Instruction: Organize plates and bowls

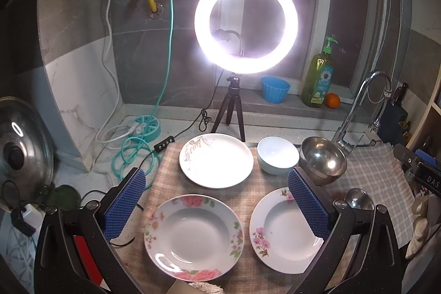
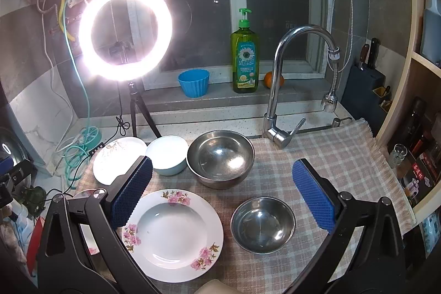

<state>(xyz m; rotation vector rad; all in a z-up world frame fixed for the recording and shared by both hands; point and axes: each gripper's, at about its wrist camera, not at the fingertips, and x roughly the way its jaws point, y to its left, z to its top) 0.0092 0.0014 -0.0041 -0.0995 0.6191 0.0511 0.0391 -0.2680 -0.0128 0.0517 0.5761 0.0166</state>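
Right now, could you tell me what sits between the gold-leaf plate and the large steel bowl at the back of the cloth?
The pale blue bowl sits between the gold-leaf plate and the large steel bowl, clearest in the right wrist view.

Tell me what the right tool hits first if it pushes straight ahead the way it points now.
Probably the small steel bowl, lying between the open right tool's fingers; depth is unclear, so the large steel bowl behind might come first.

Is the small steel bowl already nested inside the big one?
No, the small steel bowl sits alone on the cloth, nearer the camera than the big steel bowl.
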